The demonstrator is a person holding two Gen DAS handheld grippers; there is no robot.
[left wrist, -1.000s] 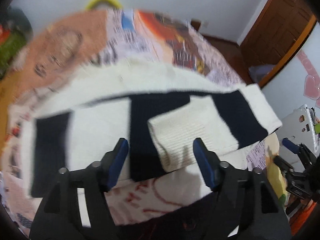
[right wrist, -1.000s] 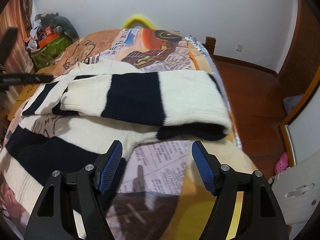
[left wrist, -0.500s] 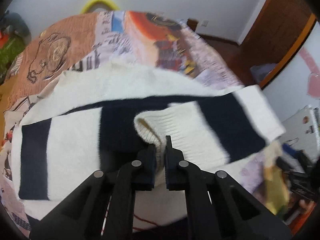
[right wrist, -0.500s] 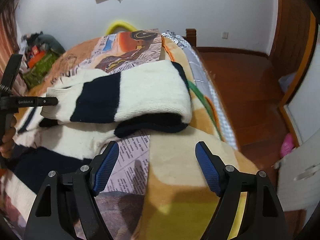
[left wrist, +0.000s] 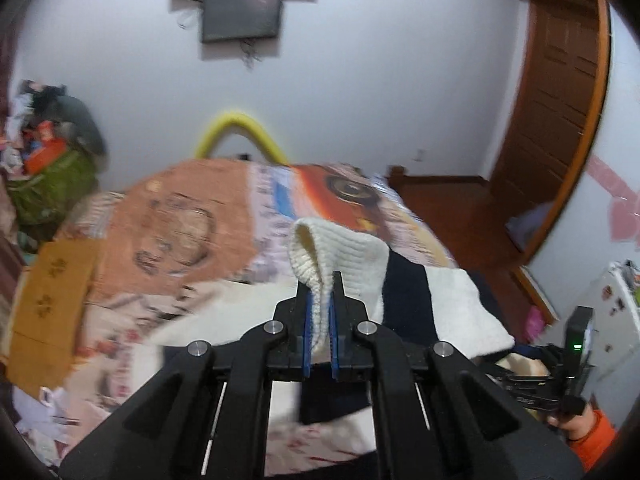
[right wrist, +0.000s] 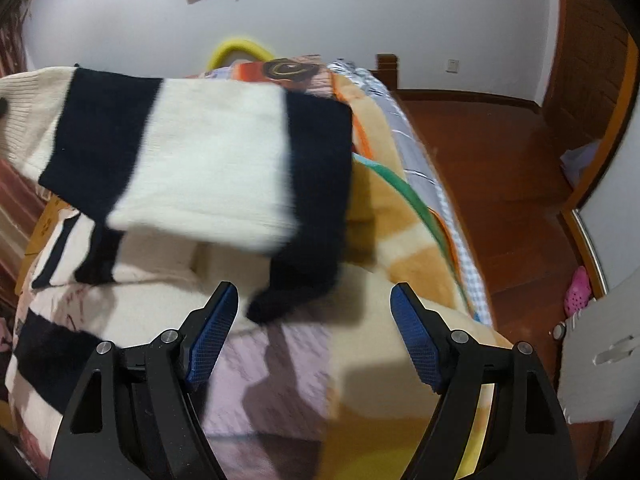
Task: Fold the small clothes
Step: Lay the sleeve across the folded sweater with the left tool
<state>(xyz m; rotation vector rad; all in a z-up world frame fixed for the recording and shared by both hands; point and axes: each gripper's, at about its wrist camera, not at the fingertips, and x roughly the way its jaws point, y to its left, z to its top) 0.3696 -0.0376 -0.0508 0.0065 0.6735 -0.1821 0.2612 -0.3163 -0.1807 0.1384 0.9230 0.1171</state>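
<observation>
1. At the left, the left gripper [left wrist: 319, 300] is closed on the ribbed cuff [left wrist: 320, 252] of the striped sweater [right wrist: 208, 152]. The blue fingers [left wrist: 307, 324] pinch a fold of the cream knit between them, and the cuff stands up above the fingertips in a loop.
2. The sleeve hangs in the air from this grip. In the right wrist view it stretches across the frame above the bed [right wrist: 400, 248], with its dark and cream bands, and its lower dark end droops toward the blanket.
3. The rest of the sweater lies flat on the bed under the lifted sleeve, on the printed blanket [left wrist: 180, 216].
4. At the right, the right gripper [right wrist: 314, 320] hovers low over the bed with its fingers wide apart and nothing between them. It is near the drooping dark end, but not touching it.
5. I think the risks are these:
   - The grip holds only a thin fold of loose knit, so a quick pull could let the cuff slip out.
   - The free end hangs without support, so it may twist or land in a bunch and spoil the fold.
   - Lifting too far could drag the flat body of the sweater out of shape.
</observation>
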